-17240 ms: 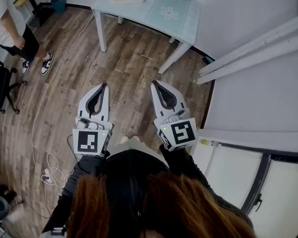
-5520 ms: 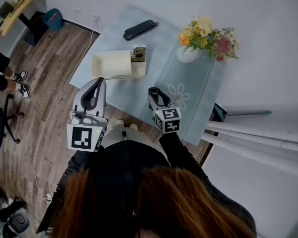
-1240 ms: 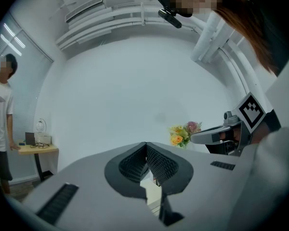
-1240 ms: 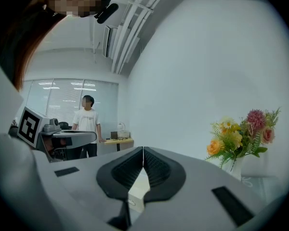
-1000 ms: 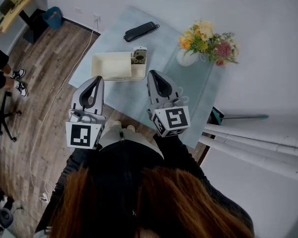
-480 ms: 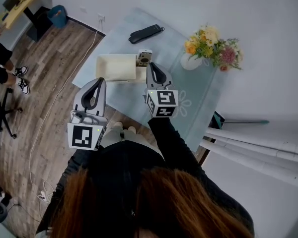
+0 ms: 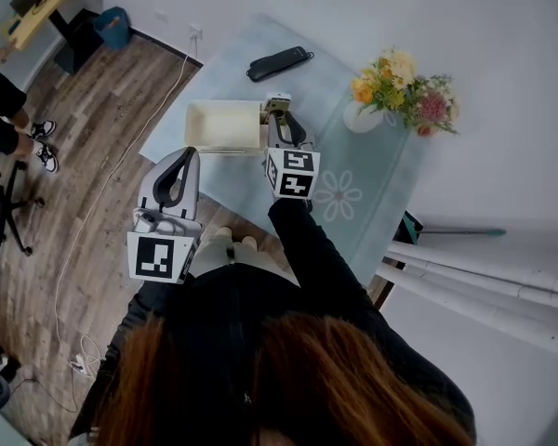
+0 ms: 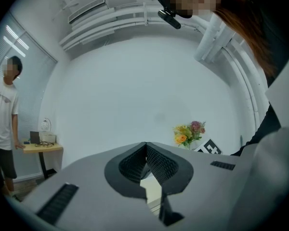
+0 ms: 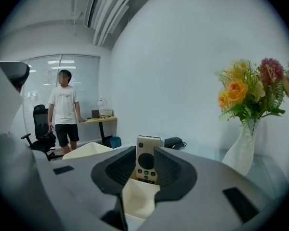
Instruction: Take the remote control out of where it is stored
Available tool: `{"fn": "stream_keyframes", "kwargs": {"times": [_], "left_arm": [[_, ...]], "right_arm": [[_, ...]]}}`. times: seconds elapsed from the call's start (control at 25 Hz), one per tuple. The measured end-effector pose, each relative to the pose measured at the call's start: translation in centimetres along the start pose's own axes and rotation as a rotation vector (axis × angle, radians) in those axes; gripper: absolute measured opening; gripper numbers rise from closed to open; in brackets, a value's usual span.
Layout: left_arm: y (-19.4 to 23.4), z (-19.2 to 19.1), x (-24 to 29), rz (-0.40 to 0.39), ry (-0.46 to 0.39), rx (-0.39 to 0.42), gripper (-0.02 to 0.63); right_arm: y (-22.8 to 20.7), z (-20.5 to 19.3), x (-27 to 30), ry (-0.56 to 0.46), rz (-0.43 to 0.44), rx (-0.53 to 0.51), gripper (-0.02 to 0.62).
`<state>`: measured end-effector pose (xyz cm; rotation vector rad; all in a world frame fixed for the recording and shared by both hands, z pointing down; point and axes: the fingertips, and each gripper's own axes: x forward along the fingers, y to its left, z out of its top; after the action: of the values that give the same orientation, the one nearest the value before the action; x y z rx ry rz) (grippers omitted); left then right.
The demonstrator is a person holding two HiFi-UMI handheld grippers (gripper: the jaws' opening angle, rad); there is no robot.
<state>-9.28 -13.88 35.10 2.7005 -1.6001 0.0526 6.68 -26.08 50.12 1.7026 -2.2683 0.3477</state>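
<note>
A cream remote control (image 7: 278,100) stands upright in the right end of a cream storage box (image 7: 219,124) on the light-blue table (image 7: 377,189). My right gripper (image 7: 281,121) reaches over the table to it. In the right gripper view the remote (image 9: 147,163) shows in the gap of the right gripper (image 9: 144,149); the jaws have just been opening and stand a little apart on either side of it without pressing. My left gripper (image 7: 190,152) hangs back over the floor before the table, jaws shut and holding nothing; in its own view the left gripper (image 8: 146,144) points level.
A black case (image 7: 279,63) lies at the table's far side. A white vase of flowers (image 7: 405,89) stands at the right, close to the wall. A person (image 9: 65,110) stands by a chair and a small desk at the room's left.
My right gripper has moved forward and down from the table's near edge to the remote in the box, and its jaws have parted. The left gripper has stayed put.
</note>
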Motion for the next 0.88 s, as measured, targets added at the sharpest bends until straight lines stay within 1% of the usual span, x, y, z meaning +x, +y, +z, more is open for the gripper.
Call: {"fn": "stream_keyframes", "kwargs": {"times": [0.12, 0.24, 0.4, 0.56, 0.8, 0.88], "left_arm": [[0.1, 0.1, -0.2, 0.001, -0.001, 0.004, 0.006], [0.4, -0.2, -0.5, 0.01, 0.004, 0.007, 0.006], [0.5, -0.3, -0.9, 0.01, 0.01, 0.016, 0.006], [0.5, -0.1, -1.3, 0.01, 0.019, 0.018, 0.007], [1.0, -0.4, -1.7, 0.023, 0.021, 0.024, 0.006], [1.0, -0.4, -1.7, 0.022, 0.022, 0.023, 0.006]], "right_arm": [[-0.3, -0.2, 0.5, 0.007, -0.04, 0.001, 0.161], [-0.5, -0.6, 1.1, 0.019, -0.068, 0.007, 0.198], [-0.3, -1.1, 2.2, 0.048, -0.074, 0.044, 0.235], [-0.9, -1.0, 2.5, 0.034, -0.114, 0.07, 0.236], [-0.5, -0.6, 2.8, 0.021, -0.129, 0.044, 0.233], [-0.6, -0.7, 2.9, 0.021, -0.134, 0.039, 0.212]]}}
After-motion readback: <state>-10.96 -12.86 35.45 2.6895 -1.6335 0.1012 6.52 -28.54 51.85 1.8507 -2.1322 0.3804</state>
